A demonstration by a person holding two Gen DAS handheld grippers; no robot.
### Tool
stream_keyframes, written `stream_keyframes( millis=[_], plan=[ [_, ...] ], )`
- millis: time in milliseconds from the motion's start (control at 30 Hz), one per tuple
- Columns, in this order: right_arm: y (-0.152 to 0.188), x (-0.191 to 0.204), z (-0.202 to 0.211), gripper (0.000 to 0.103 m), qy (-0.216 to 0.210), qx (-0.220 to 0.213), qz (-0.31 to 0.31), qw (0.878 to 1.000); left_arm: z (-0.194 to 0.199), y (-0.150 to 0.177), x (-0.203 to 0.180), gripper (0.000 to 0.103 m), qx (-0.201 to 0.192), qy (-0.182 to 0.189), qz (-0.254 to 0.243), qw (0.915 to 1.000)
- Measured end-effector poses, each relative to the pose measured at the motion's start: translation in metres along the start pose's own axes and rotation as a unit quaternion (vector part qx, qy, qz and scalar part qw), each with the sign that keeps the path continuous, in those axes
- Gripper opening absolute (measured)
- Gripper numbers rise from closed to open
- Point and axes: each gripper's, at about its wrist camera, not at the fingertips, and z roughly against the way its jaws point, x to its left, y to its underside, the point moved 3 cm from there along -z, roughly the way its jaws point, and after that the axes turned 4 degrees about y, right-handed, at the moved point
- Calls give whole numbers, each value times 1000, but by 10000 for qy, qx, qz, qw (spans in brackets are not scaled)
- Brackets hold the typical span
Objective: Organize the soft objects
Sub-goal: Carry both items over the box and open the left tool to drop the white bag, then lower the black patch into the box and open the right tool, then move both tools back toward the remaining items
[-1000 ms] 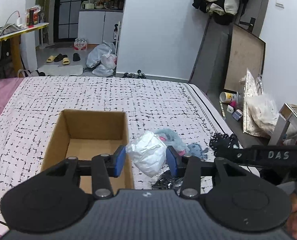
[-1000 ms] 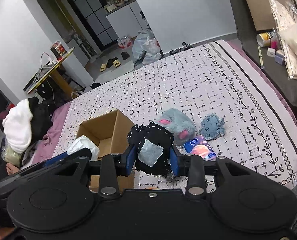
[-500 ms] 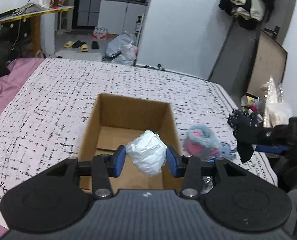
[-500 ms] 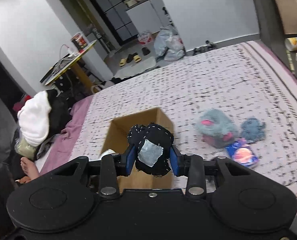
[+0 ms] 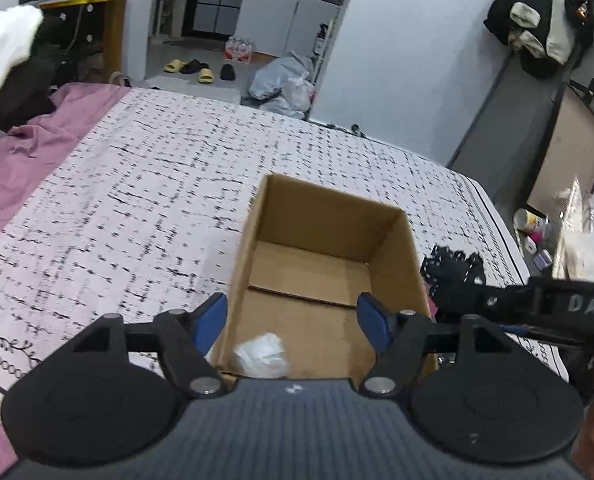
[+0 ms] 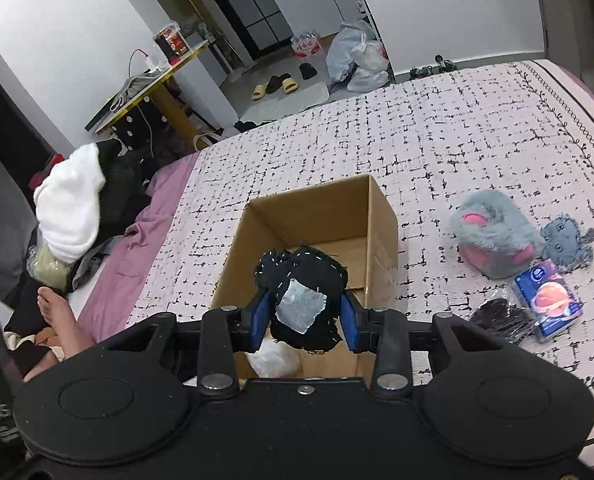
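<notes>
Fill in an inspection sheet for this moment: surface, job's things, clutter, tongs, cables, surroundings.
Surface: patterned bedspread.
Job's things: cardboard box open, white bundle inside; grey plush, small blue plush on the bed.
Clutter: tissue pack, black item beside it.
Tongs: left tongs open, empty; right tongs shut on black patched toy above the box.
Cables: white cable on yellow table.
Surroundings: slippers, bags, clothes pile.

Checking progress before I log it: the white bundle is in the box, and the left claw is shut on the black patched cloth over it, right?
Wrong claw. The right wrist view shows the right claw shut on the black cloth above the box. The left claw is open. White bundle is inside.
</notes>
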Motion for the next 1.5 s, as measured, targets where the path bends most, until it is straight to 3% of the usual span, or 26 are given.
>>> stream_keyframes(
  millis=[267, 533, 833, 1100, 1500],
  plan=[
    [-1, 5, -12, 39, 35, 80, -7, 10000, 11, -5, 5, 78, -139, 77, 163, 9997],
    [-6, 6, -15, 59, -26, 353, -57, 9994, 15, -6, 12, 87, -156, -155, 351, 9991],
    [-11, -37, 20, 66, 161, 327, -319, 9988, 13, -4, -13, 88, -76, -69, 120, 9999],
    [-10, -76, 53, 79, 424, 101, -267, 9987, 13, 5, -46, 89, -4, 51, -172, 9998],
    [4, -130, 65, 80, 404, 68, -629, 9972, 11, 27, -95, 90, 123, 6, -612, 9980]
  ],
)
